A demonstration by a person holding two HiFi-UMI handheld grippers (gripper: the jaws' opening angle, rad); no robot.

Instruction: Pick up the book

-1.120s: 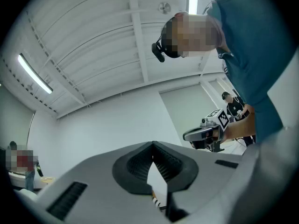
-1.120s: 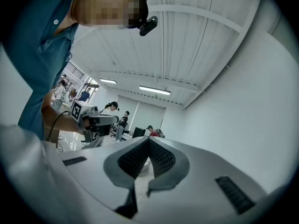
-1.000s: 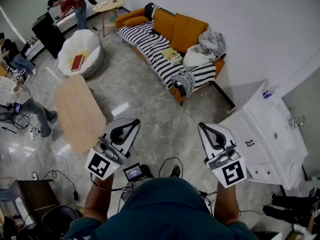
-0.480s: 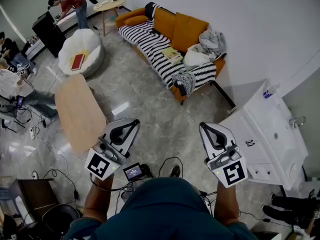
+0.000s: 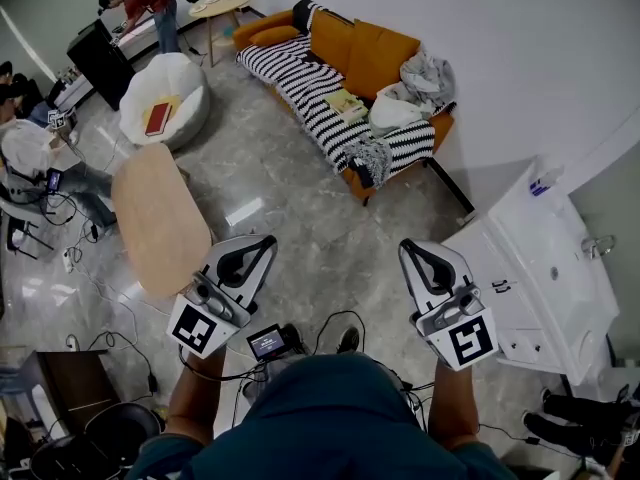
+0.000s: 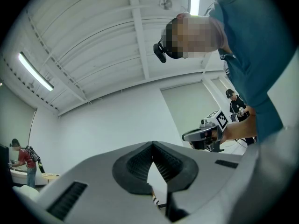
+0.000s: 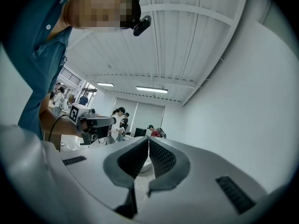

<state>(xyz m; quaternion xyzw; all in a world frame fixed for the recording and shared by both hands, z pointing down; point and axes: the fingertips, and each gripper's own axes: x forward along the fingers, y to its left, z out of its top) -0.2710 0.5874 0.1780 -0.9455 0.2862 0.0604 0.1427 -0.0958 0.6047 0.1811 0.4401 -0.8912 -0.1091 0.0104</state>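
Observation:
A yellow-green book (image 5: pixel 345 105) lies on the striped blanket of the orange sofa (image 5: pixel 375 56) at the far side of the room. A red book (image 5: pixel 157 118) rests on the white beanbag (image 5: pixel 160 88) at the far left. Both grippers are held in front of the person, well short of either book. My left gripper (image 5: pixel 262 241) (image 6: pixel 153 143) is shut with nothing between its pads. My right gripper (image 5: pixel 408 247) (image 7: pixel 148 138) is likewise shut and holds nothing. Each gripper view looks level across the room and shows the other gripper, but no book.
An oval wooden table (image 5: pixel 155 218) stands ahead on the left. A white cabinet with a basin (image 5: pixel 545 258) fills the right side. Cables (image 5: pixel 330 328) trail over the grey floor near the person's feet. Several people work at the far left, beside a small round table (image 5: pixel 218 6).
The head view has drifted a little, and the seated people at the left edge have shifted. Both grippers stay about where they were, jaws unchanged.

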